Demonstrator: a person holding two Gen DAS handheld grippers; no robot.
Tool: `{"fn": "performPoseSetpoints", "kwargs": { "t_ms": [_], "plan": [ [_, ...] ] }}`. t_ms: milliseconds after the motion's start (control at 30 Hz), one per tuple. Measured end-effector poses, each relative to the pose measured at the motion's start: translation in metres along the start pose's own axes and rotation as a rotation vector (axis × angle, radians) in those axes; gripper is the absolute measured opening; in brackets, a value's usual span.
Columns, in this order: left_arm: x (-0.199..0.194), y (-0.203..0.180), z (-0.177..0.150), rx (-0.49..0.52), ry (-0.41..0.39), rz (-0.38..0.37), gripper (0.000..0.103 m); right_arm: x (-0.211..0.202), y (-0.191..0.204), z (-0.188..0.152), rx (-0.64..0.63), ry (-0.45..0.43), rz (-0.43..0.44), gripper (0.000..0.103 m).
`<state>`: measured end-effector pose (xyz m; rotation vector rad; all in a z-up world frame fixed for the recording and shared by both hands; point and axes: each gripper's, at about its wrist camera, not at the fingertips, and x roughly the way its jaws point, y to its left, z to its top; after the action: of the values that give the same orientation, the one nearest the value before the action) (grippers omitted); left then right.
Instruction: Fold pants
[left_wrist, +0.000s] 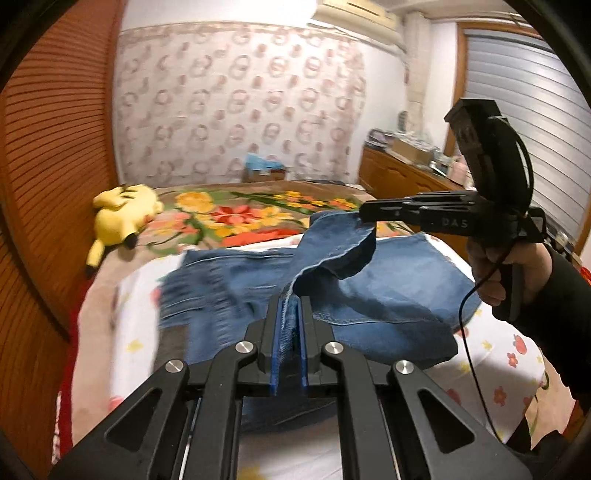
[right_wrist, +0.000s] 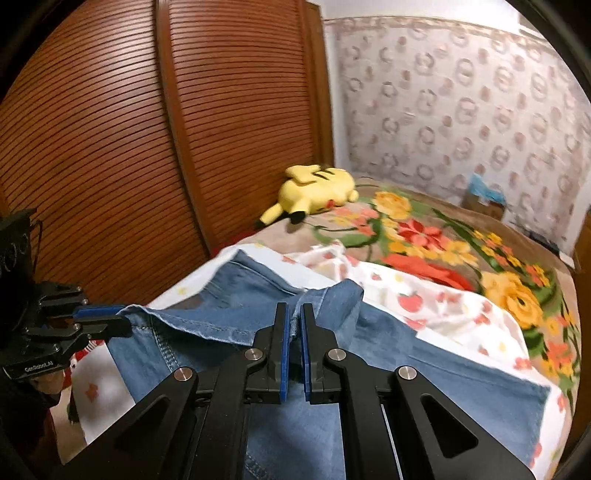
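Blue denim pants (left_wrist: 391, 280) lie on the bed over a white flowered sheet (left_wrist: 498, 362). My left gripper (left_wrist: 290, 301) is shut on a seamed edge of the pants and holds it off the bed. My right gripper (left_wrist: 364, 214) shows at the right of the left wrist view, shut on another part of the same edge, lifted higher. In the right wrist view my right gripper (right_wrist: 294, 310) pinches a fold of the pants (right_wrist: 424, 373). My left gripper (right_wrist: 123, 319) shows at the left there, clamped on the hem.
A yellow plush toy (left_wrist: 118, 212) lies near the brown slatted wardrobe doors (right_wrist: 147, 147) at the left. A flowered blanket (right_wrist: 461, 251) covers the far part of the bed. A wooden dresser (left_wrist: 399, 173) with clutter stands at the right. A cardboard box (left_wrist: 264, 171) sits by the wall.
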<state>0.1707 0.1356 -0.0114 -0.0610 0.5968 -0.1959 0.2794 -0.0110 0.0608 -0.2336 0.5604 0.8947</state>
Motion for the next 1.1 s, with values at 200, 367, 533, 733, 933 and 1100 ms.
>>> {"fn": "performPoseSetpoints", "kwargs": {
  "t_ms": [200,367,533,733,933,1100],
  "plan": [
    [0.000,0.030,-0.019,-0.056,0.021,0.072,0.009,0.016,0.002,0.004,-0.032,0.032,-0.013,0.017],
    [0.013,0.048,-0.037,-0.095,0.070,0.114,0.009,0.019,-0.008,-0.004,-0.017,0.070,-0.043,0.019],
    [0.031,0.050,-0.051,-0.103,0.126,0.132,0.009,0.023,-0.032,-0.029,0.023,0.133,-0.075,0.019],
    [0.034,0.051,-0.054,-0.103,0.140,0.137,0.010,0.037,-0.045,-0.042,0.061,0.184,-0.081,0.019],
    [0.029,0.051,-0.048,-0.095,0.127,0.165,0.045,0.053,-0.043,-0.053,0.070,0.216,-0.067,0.019],
    [0.024,0.052,-0.035,-0.099,0.101,0.180,0.057,0.059,-0.045,-0.062,0.074,0.235,-0.065,0.027]
  ]
}}
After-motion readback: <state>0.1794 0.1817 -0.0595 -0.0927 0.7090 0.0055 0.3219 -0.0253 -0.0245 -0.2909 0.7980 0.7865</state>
